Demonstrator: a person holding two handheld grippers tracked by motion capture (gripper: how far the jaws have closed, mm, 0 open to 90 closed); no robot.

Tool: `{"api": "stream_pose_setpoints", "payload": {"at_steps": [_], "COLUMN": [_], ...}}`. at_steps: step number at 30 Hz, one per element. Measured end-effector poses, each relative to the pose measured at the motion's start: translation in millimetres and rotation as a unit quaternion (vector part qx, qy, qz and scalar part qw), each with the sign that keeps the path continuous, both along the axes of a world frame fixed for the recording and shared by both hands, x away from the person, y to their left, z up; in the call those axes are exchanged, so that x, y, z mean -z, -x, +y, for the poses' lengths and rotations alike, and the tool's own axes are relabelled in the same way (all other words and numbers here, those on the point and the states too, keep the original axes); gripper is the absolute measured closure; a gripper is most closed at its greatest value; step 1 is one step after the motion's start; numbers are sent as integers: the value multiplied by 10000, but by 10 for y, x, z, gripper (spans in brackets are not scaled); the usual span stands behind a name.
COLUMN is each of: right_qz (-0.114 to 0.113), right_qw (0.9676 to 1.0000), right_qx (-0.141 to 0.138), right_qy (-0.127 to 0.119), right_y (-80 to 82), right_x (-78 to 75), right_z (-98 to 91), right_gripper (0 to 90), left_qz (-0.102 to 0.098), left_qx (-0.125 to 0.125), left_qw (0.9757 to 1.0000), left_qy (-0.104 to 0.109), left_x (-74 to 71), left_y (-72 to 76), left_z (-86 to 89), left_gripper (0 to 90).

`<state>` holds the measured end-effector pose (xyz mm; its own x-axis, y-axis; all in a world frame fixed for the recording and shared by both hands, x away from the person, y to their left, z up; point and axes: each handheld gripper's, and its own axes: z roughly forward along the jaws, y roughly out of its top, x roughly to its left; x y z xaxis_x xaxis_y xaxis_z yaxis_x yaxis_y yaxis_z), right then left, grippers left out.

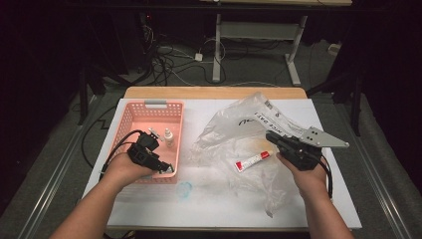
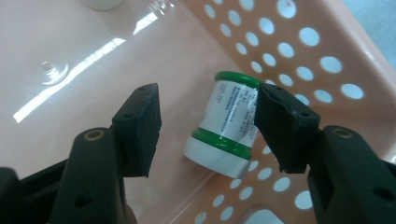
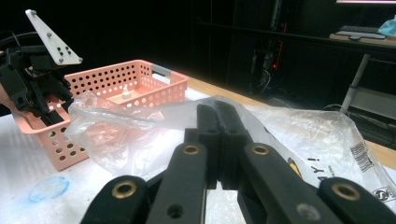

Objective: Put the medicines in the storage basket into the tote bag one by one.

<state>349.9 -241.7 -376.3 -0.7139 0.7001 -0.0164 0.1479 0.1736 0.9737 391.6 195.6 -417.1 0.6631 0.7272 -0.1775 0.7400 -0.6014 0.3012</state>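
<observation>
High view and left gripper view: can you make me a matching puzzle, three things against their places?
Things: 1 white jar with green bands; 2 red-and-white tube; 3 small white dropper bottle.
Places: A inside the clear plastic bag; B upright in the pink perforated plastic basket; C on its side between the left gripper's jaws.
Pairs: 1-C; 2-A; 3-B.

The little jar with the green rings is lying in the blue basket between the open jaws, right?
Not quite: the basket is pink, not blue, as the left gripper view shows. The jar with green rings does lie in it, between the left gripper's open jaws.
</observation>
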Motion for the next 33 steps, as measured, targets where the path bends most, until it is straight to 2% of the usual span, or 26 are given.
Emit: {"api": "stream_pose_setpoints", "payload": {"at_steps": [3,5,10,18,23,33], "right_qz": [10,8,-31,-27,-16,-17], "right_qw": [10000,10000,10000,10000,10000,10000], "right_qx": [0,1,-2,-3,0,0], "right_qy": [-5,-6,-20,-13,-15,-14], "right_y": [2,2,9,18,14,14], "right_x": [-1,-1,-13,-20,-17,-11], "right_z": [1,-1,-12,-6,-4,-6], "right_gripper": [900,900,900,900,900,900], "left_qz": [195,237,355,421,429,582], "left_qx": [104,131,158,2,-21,-57], "left_qw": [9997,9994,9989,9984,9971,9945], "left_qy": [-79,-195,-273,-381,-635,-864], "left_x": [16,29,62,103,122,213], "left_y": [-41,-62,-114,-205,-270,-372], "left_z": [-38,-56,-76,-54,-91,-154], "left_gripper": [400,399,400,404,404,408]}}
